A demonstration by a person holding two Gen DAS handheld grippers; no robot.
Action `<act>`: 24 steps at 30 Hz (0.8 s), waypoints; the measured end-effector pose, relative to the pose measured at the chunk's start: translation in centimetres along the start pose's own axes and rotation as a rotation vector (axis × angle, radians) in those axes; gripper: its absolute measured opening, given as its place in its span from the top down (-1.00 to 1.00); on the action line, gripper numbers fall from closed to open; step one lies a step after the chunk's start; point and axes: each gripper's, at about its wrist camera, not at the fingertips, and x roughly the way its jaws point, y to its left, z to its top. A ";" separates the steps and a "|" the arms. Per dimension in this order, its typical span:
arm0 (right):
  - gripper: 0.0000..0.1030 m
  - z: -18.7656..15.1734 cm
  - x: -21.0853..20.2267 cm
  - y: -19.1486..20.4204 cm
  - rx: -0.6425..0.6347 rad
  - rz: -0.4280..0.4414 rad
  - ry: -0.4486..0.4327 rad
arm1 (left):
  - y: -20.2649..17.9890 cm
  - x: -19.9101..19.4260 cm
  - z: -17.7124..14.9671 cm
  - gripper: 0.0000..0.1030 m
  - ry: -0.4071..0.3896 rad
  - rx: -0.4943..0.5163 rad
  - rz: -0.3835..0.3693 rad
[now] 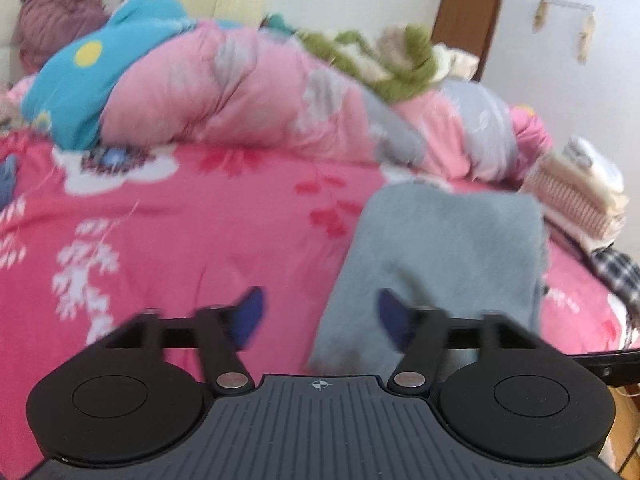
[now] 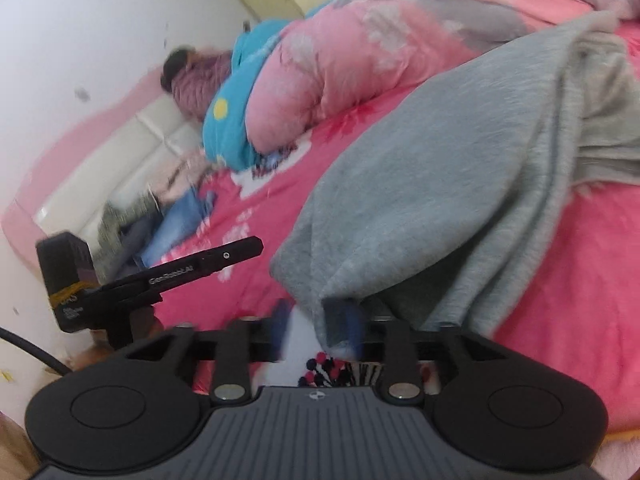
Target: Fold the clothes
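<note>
A grey fleece garment (image 1: 444, 256) lies folded into a long strip on the pink flowered bedsheet (image 1: 168, 220). My left gripper (image 1: 322, 318) hovers at its near end, jaws wide open; the right blue fingertip (image 1: 394, 320) is over the fabric and the left one over bare sheet. In the right wrist view the grey garment (image 2: 460, 184) spreads across the bed. Its near corner hangs by my right gripper (image 2: 317, 328), whose jaws stand apart; the corner rests against the right finger only. The left gripper (image 2: 248, 249) shows side-on at the left.
A heaped pink quilt (image 1: 224, 92) with a blue cover (image 1: 76, 80) and a green garment (image 1: 384, 64) lines the far side. A folded stack (image 1: 580, 192) and plaid cloth (image 1: 616, 276) sit at the right edge. A person (image 1: 56, 20) lies by the headboard. Jeans (image 2: 176, 228) lie near it.
</note>
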 end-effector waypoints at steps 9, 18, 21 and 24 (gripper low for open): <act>0.02 1.5 -7.1 -8.3 0.280 -0.094 -0.318 | -10.0 5.7 2.5 -0.97 0.001 0.243 -0.207; 0.02 1.2 -9.3 -16.3 0.528 -0.154 -0.546 | -19.0 14.5 5.6 -0.76 0.054 0.379 -0.238; 0.02 1.0 -9.1 -18.3 0.566 -0.152 -0.573 | -19.9 16.5 5.8 -0.22 0.094 0.389 -0.204; 0.02 1.4 -8.4 -20.1 0.579 -0.161 -0.584 | -19.3 17.2 6.0 0.27 0.124 0.311 -0.237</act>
